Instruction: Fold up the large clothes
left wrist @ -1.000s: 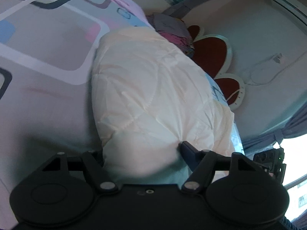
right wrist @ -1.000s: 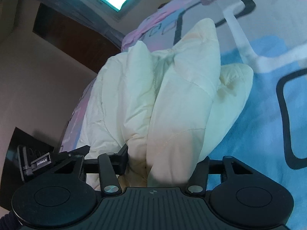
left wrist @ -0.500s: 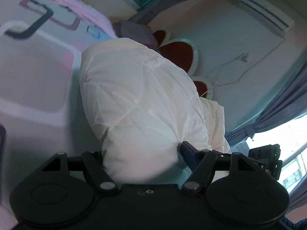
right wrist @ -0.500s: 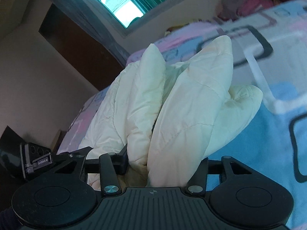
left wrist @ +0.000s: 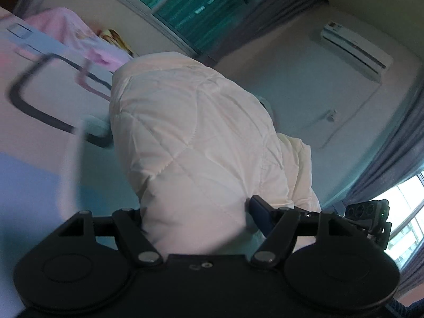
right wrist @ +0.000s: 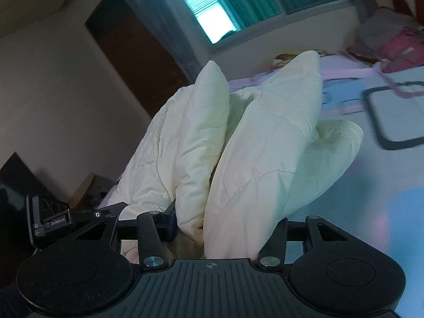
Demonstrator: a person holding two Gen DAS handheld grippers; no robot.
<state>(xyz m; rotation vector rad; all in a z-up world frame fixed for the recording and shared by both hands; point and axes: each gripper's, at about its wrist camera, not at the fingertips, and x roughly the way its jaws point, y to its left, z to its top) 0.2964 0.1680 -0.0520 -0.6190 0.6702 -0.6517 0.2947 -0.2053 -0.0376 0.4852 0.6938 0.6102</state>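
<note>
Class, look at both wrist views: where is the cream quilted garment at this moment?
The cream quilted garment fills the centre of both views, bunched between the jaws of the left gripper and right gripper, above the patterned bedsheet.

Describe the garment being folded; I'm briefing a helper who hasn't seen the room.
On the bed with the patterned sheet below the green-blinded window, it is the cream quilted coat, bunched up in thick puffy folds. Both grippers clamp it, unlike the pink clothes lying farther back.
</note>
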